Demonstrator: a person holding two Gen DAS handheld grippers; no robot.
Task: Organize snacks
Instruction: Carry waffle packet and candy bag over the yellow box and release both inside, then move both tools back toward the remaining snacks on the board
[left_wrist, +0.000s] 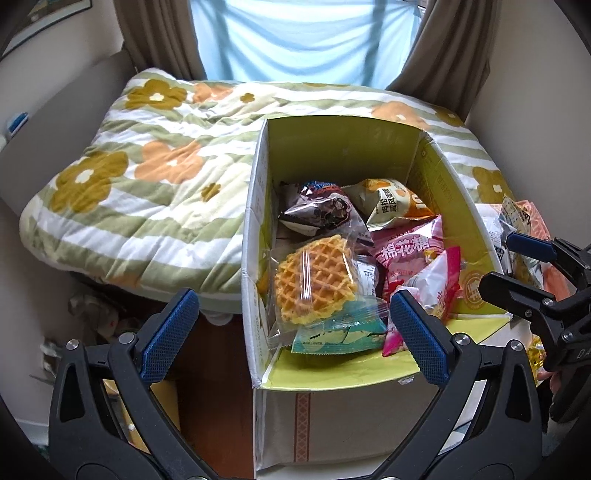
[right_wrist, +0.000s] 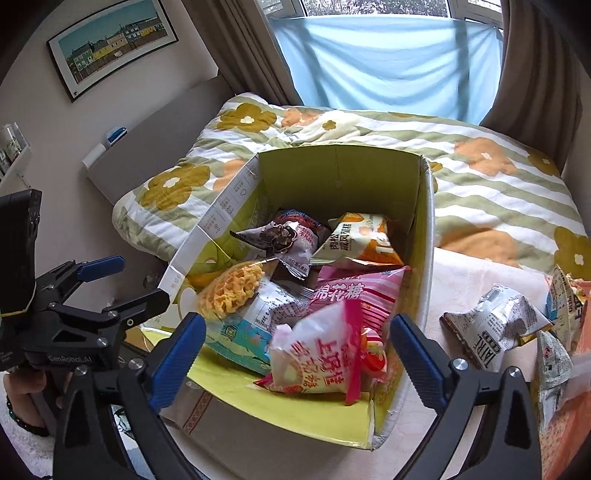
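Box: the open cardboard box with yellow-green inner walls (right_wrist: 340, 173) is standing at the edge of the flowered green-striped quilt (right_wrist: 491, 184), and it is already holding many snack packets.
Right tongs: the right tongs (right_wrist: 295, 354) are standing wide and empty, hanging over the pink and white packet (right_wrist: 317, 354) that is lying on top inside the box.
Left tongs: the left tongs (left_wrist: 291, 332) are also standing wide with nothing between the pads, near the wrapped waffle (left_wrist: 314, 280).
Remaining snacks: the grey crumpled packet (right_wrist: 495, 328) and several others are lying beside the box, on its right.
Advice: I think the right tongs should be turning next toward the grey packet, gripping its middle and not a loose corner.
Unclear: the packets at the right edge are cut off, and the box bottom is hidden.
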